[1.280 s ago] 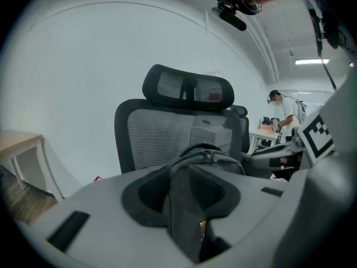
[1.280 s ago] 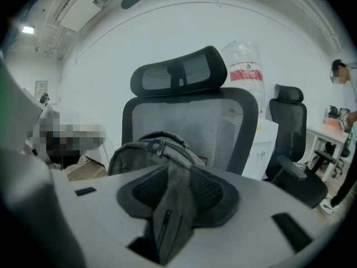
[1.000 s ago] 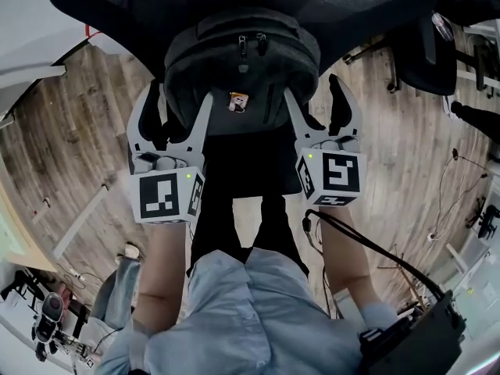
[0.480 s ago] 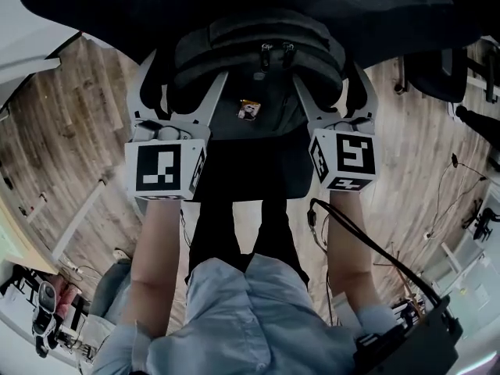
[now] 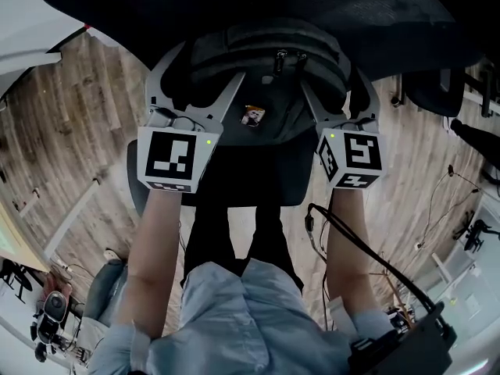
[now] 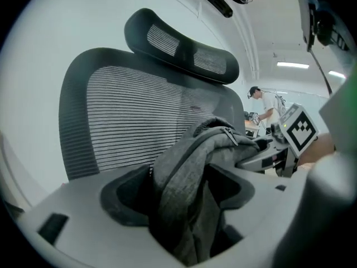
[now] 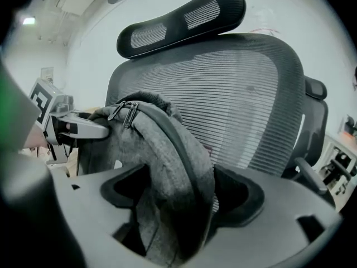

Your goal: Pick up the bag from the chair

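A dark grey backpack stands upright on the seat of a black mesh office chair, leaning on its backrest. My left gripper is open, its two jaws straddling the bag's left side. My right gripper is open too and straddles the right side. In the left gripper view the grey fabric fills the gap between the jaws. The right gripper view shows the same, with the zipper pulls at the bag's top. A small tag hangs on the bag's front.
Wooden floor lies around the chair. A second dark chair stands at the right. A black cable runs from the right gripper to a black case. A person stands far off in the room.
Both grippers have moved forward along the bag's sides, so more of the bag now lies between each pair of jaws. The jaws' spread looks unchanged.
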Motion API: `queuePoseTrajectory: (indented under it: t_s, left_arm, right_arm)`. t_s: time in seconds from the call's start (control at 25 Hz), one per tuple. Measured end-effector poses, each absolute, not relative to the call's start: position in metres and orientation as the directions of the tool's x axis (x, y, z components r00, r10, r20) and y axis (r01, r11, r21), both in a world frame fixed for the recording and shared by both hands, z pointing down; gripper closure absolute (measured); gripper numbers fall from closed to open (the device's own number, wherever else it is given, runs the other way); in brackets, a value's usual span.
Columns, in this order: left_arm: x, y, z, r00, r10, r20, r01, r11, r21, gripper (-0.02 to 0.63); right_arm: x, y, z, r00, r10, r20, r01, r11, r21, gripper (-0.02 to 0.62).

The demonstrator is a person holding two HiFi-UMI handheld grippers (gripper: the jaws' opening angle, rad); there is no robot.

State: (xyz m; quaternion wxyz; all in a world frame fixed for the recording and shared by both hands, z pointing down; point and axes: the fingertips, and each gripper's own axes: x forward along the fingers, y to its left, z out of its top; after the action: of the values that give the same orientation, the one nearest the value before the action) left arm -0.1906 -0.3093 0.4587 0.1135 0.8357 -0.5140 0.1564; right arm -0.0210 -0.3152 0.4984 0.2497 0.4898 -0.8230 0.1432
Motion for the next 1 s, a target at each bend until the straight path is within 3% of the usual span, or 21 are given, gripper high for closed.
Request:
queuePoseTrajectory:
  t_s: [0.12,0.36,1.0]
  left_arm:
    - [-0.188,-0.307,0.458,0.426,-0.82,0.382,-0.892,-0.45,0.029,0.319]
    - [-0.184,-0.296,0.458,0.41,-0.828,0.383,-0.901,-0.433,0.03,0.359]
    - [-0.191,-0.192,0.441,0.367,-0.851,0.376,-0.917,-0.399,-0.009,0.383]
  right_arm:
    - [-0.02,-0.313,0.5,-0.401,-0.727,0.557,-0.875,0.484,0.002,0.259]
    - [-0.018,-0.3,0.498,-0.391,-0.733,0.557,-0.879,0.476,0.01,0.359]
    - [-0.021,-0.207,0.477,-0.434,-0.74,0.514,-0.868,0.495,-0.022,0.411]
